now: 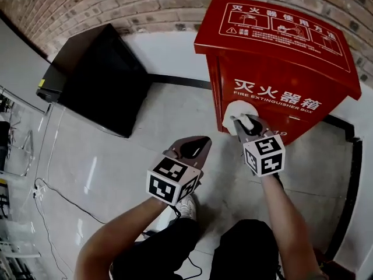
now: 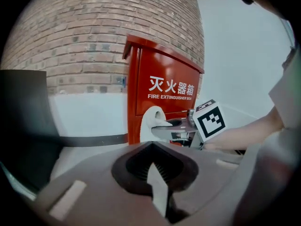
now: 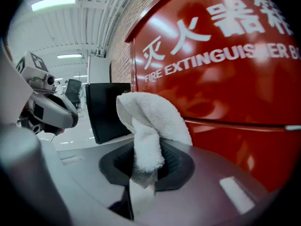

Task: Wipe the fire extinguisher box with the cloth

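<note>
White cloth (image 3: pixel 155 119) between right gripper (image 3: pixel 141 173) jaws

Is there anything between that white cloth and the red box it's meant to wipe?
Nothing visible. The right gripper holds the white cloth right at the front panel of the fire extinguisher box, apparently touching it. The left gripper hangs off to the side, clear of the path.

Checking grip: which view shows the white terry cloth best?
Right gripper view: the white terry cloth looms large, clamped in the right gripper. Head and left gripper views show a small lump against the red metal box.
</note>
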The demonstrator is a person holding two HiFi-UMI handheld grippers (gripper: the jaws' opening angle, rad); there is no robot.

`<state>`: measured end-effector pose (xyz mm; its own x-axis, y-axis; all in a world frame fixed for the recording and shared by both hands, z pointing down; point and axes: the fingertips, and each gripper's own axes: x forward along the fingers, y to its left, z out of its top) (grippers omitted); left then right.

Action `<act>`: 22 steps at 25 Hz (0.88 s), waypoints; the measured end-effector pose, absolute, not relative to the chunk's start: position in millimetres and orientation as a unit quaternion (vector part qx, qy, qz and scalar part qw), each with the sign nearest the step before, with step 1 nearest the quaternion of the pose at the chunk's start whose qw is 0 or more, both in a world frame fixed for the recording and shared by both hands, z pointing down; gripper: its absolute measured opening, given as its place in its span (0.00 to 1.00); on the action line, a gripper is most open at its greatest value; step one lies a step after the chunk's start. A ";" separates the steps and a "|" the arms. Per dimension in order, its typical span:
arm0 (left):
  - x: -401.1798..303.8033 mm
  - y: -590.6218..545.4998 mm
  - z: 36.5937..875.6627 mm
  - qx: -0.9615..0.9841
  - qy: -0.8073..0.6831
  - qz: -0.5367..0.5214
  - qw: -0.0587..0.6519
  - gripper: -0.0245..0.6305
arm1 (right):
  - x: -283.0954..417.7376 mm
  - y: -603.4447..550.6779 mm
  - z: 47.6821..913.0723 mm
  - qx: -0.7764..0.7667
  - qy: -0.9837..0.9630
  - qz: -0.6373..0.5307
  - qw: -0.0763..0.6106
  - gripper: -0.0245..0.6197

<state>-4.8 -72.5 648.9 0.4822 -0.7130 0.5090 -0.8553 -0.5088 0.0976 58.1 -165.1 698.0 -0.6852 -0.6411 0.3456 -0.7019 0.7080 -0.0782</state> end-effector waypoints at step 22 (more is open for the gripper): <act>46.8 -65.0 698.4 0.856 -0.411 0.261 0.174 0.04 | 130.7 -156.1 793.5 0.387 -0.884 0.119 0.235 0.18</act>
